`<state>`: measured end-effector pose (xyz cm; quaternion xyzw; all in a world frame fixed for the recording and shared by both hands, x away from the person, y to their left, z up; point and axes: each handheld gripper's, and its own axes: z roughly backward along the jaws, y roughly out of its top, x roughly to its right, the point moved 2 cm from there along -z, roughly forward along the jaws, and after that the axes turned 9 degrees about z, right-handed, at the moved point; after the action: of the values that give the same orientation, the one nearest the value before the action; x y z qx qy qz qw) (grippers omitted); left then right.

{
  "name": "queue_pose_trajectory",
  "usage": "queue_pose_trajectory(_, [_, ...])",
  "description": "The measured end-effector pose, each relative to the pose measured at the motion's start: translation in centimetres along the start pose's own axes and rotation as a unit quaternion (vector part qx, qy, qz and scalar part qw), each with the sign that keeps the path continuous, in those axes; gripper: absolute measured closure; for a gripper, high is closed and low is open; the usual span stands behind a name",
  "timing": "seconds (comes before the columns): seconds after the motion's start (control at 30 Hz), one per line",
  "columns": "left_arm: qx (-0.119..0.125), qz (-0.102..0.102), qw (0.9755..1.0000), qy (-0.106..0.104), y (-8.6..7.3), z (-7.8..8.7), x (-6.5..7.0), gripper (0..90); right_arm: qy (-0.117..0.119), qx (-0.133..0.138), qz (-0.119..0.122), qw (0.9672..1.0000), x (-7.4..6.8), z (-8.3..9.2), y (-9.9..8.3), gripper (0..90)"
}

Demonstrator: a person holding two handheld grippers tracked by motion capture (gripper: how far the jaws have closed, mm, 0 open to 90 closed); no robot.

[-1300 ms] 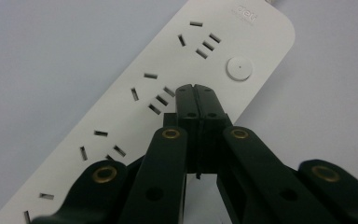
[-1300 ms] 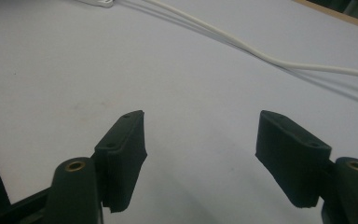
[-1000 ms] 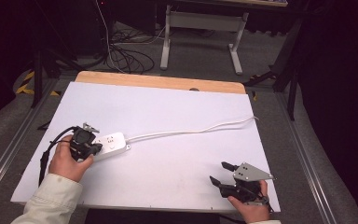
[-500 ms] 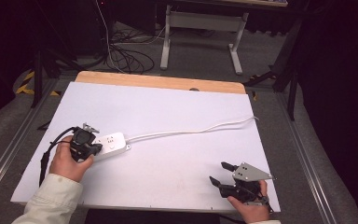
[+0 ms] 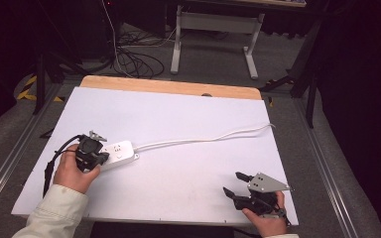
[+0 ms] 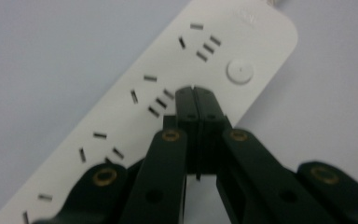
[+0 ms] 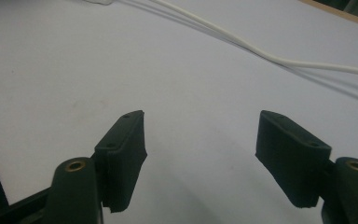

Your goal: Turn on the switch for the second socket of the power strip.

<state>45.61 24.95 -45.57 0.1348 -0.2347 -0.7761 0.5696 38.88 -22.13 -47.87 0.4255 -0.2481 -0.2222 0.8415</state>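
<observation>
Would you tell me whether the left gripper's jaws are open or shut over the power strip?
Shut: the left gripper shows both pads pressed together, nothing between them, tips over the white power strip.

The worktop is the landmark: a white board with a bare strip of wood along its far edge, where a small dark notch sits near the middle. Beyond that far edge stands a light grey table frame on two legs with flat feet. Left of the frame, also beyond the worktop, a tangle of dark cables lies on the grey carpeted floor. Off the worktop's far left corner there is yellow and black hazard tape on the floor. Metal rails run along the worktop's left and right sides.
</observation>
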Motion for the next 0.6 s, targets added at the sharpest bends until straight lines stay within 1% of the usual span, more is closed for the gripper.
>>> queue_pose_trajectory(0.03, [0.002,0.0,1.0,-0.003,0.0,0.0,0.0,90.0,0.0,0.0,0.0,1.0,0.0,-0.1,0.0,33.5])
queue_pose_trajectory(0.13, [0.002,-0.003,1.0,-0.002,0.1,0.2,0.2,90.0,-0.001,-0.002,0.0,1.0,0.1,-0.1,0.0,33.5])
queue_pose_trajectory(0.17, [0.004,-0.001,1.0,-0.003,0.1,0.3,0.3,90.0,-0.001,-0.002,0.001,1.0,0.1,-0.1,0.0,33.5])
queue_pose_trajectory(0.2, [0.012,-0.002,0.9999,-0.003,0.1,0.7,0.3,90.0,-0.001,-0.002,0.0,1.0,0.0,-0.1,0.0,33.5])
queue_pose_trajectory(0.27, [0.018,-0.001,0.9998,-0.004,0.1,1.2,0.3,90.0,-0.001,-0.001,0.0,1.0,0.0,-0.1,0.0,33.5])
queue_pose_trajectory(0.3, [0.018,-0.001,0.9998,-0.004,0.1,1.2,0.3,90.0,-0.001,-0.001,0.001,1.0,0.0,0.0,0.0,33.5])
queue_pose_trajectory(0.37, [0.021,0.001,0.9997,-0.01,0.1,1.8,0.5,90.0,-0.001,0.0,0.001,1.0,0.0,0.0,0.0,33.5])
queue_pose_trajectory(0.57, [0.026,-0.007,0.9995,-0.015,0.3,2.3,0.6,90.0,0.0,-0.001,0.001,1.0,0.0,-0.1,0.0,33.5])
queue_pose_trajectory(0.6, [0.026,-0.009,0.9995,-0.013,0.3,2.4,0.6,90.0,-0.001,-0.003,0.001,1.0,0.1,-0.1,0.0,33.5])
